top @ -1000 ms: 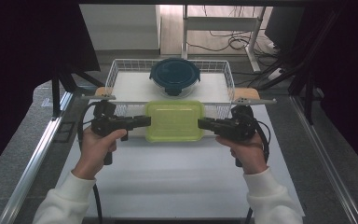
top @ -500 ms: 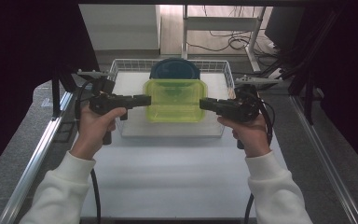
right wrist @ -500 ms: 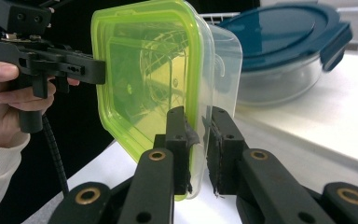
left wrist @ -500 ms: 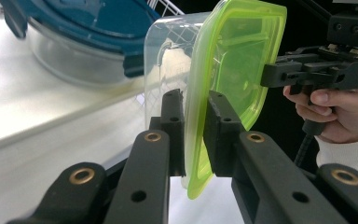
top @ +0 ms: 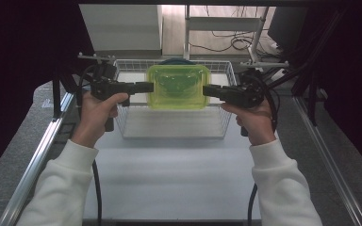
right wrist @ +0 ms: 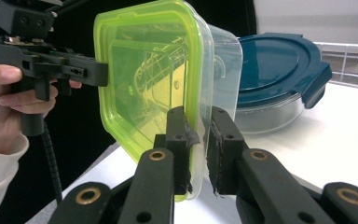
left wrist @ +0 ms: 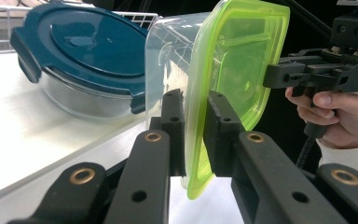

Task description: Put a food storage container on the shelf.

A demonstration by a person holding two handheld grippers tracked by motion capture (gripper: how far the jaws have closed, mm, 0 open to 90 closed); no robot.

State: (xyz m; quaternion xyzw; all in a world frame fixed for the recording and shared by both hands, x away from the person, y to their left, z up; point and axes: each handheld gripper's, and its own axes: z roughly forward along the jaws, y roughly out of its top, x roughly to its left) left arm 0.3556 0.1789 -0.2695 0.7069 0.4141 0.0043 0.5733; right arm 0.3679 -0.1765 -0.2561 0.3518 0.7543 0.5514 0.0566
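Observation:
A clear plastic container with a lime-green lid [top: 178, 87] hangs in the air above the wire basket [top: 122, 123], lid tilted toward the person. My left gripper [top: 151, 87] is shut on the lid's left rim; in the left gripper view the pads [left wrist: 193, 126] pinch the green rim [left wrist: 242, 70]. My right gripper [top: 205, 90] is shut on the opposite rim, and in the right gripper view its jaws [right wrist: 199, 149] clamp the lid edge [right wrist: 144, 79]. A round glass bowl with a dark-blue lid [left wrist: 84, 51] sits in the basket behind the container [right wrist: 279, 70].
The wire basket stands at the far end of the white table [top: 174, 179]. Metal rails [top: 42, 150] run along both table sides. A white box [top: 122, 28] and a metal frame [top: 254, 42] stand behind the basket.
Both grippers have lifted the green-lidded container from the tabletop up and away, over the basket. Its lid has tipped from flat toward the person.

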